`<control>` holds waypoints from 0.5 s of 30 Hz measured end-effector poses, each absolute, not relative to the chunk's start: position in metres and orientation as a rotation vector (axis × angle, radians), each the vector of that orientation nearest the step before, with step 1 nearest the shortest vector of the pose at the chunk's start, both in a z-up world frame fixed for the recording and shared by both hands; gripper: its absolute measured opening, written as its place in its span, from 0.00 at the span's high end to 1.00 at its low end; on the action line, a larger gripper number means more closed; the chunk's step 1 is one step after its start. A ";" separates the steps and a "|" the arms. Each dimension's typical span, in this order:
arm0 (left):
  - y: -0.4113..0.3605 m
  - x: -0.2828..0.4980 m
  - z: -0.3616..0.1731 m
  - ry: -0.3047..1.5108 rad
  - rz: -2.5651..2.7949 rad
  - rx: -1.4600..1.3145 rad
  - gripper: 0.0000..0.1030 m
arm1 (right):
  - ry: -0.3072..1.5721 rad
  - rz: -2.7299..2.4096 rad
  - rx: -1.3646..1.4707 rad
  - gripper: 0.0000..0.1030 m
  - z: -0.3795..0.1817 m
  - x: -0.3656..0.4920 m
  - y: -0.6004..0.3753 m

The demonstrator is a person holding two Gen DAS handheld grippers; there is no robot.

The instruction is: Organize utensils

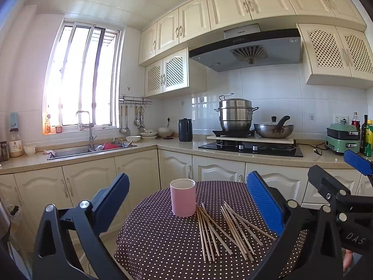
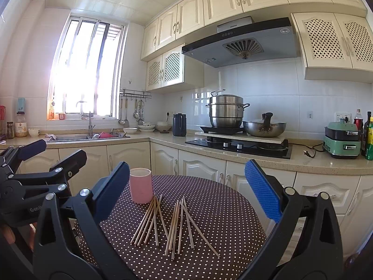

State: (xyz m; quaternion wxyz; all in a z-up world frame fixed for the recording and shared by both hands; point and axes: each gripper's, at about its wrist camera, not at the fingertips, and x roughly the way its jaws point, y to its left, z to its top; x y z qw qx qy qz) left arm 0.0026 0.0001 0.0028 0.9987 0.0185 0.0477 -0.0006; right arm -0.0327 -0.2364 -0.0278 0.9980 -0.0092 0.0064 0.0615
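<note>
Black-framed with blue ribbed pads, the left gripper (image 1: pixel 186 200) hangs above the near edge of the small round table in its brown, white-dotted cloth (image 1: pixel 163 245), jaws spread wide and holding nothing. Just to its right the right gripper (image 2: pixel 186 189) hovers at about the same height, its jaws equally wide and empty. Both look poised at the start of the job rather than partway into a grab.

On the cloth stands an upright pink cylindrical cup (image 1: pixel 183 197), mouth open and, as far as I can see, with nothing in it; I take it for the holder. Beside it lie thin pale wooden chopsticks in two loose fans: the left bundle of chopsticks (image 1: pixel 206 231) has its far tips almost against the cup's base, while the right bundle of chopsticks (image 1: pixel 240 228) sits a little apart from the first. Laid flat with their tips toward the cup, they seem arranged for an easy pick and drop.

Neither gripper touches a stick. In the left wrist view the cup sits between the jaws and the sticks lie below, toward the right pad; in the right wrist view both bundles fall between the jaws, below them.
</note>
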 end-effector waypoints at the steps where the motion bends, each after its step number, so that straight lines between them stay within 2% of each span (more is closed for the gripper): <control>1: 0.000 0.003 0.003 0.095 -0.001 0.038 0.04 | 0.014 0.124 -0.017 0.06 -0.029 -0.033 -0.236; 15: 0.002 -0.002 0.000 0.092 0.004 0.042 0.04 | 0.019 0.124 -0.020 0.06 -0.033 -0.034 -0.233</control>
